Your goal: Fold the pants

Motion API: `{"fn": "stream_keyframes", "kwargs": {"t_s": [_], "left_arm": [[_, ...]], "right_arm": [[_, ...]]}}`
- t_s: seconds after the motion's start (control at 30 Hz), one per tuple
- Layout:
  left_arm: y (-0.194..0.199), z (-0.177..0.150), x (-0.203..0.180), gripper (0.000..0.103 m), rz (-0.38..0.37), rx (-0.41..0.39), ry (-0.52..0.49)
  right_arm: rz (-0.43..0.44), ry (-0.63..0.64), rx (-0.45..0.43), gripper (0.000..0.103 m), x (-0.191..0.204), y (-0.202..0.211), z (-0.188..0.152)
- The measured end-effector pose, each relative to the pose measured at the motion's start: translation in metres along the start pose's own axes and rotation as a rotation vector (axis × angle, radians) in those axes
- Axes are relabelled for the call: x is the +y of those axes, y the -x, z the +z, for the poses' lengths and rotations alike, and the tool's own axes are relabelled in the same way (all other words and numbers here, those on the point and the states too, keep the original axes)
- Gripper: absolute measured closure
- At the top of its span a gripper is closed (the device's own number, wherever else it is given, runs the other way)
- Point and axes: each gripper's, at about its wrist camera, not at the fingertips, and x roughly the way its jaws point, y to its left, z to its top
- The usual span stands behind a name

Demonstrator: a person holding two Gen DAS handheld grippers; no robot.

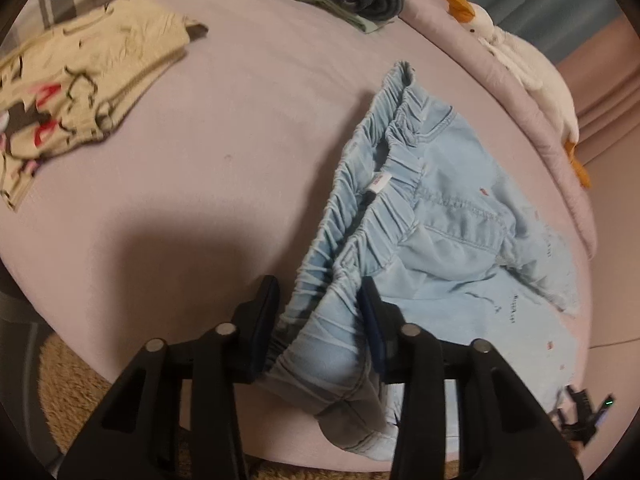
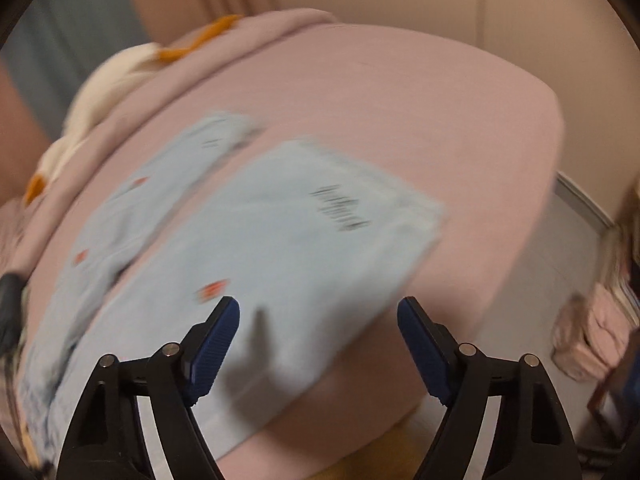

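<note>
Pale-blue pants (image 1: 436,216) lie along the pink bed (image 1: 248,120), waistband bunched between your left gripper (image 1: 320,316) — narrowed onto it. Your right gripper (image 2: 319,320) hangs wide over the near leg's hem, empty — legs run away rightward.

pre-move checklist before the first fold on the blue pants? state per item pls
1. Left claw on the waistband end of the pants: ok, bunched elastic sits between its fingers.
2. Left grip firm: cannot tell whether the pads press yet.
3. Right claw on a leg: not ok, it is open above the cloth with nothing between its fingers.
4. Legs flat on the bed: ok, side by side in the right wrist view, though blurred.
5. Fold path free: ok, the plush goose and the printed cream garment lie apart from the pants.
</note>
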Motion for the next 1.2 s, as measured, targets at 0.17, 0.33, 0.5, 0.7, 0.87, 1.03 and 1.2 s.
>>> {"fn": "stream_keyframes", "kwargs": {"t_s": [0.17, 0.33, 0.5, 0.7, 0.87, 1.03, 1.2], "left_arm": [[0.010, 0.001, 0.000, 0.072, -0.035, -0.007, 0.049], [0.045, 0.008, 0.001, 0.076, -0.084, -0.056, 0.044], [0.041, 0.001, 0.023, 0.075, -0.046, -0.016, 0.044], [0.022, 0.005, 0.034, 0.078, -0.054, 0.041, 0.087], [0.056, 0.016, 0.024, 0.100, 0.212, -0.133, 0.008], [0.046, 0.015, 0.063, 0.097, 0.105, -0.024, 0.143], [0.048, 0.010, 0.046, 0.098, 0.154, -0.068, 0.049]], "right_arm": [[0.048, -0.081, -0.002, 0.052, -0.016, -0.013, 0.015], [0.137, -0.072, -0.056, 0.095, -0.008, 0.015, 0.029], [0.177, -0.066, -0.115, 0.095, -0.006, 0.049, 0.030], [0.072, -0.072, 0.026, 0.096, -0.020, -0.011, 0.010], [0.104, -0.053, -0.053, 0.096, -0.013, 0.020, 0.021], [0.061, -0.048, -0.015, 0.096, -0.016, 0.003, 0.017], [-0.005, -0.025, -0.003, 0.096, -0.017, -0.004, 0.011]]}}
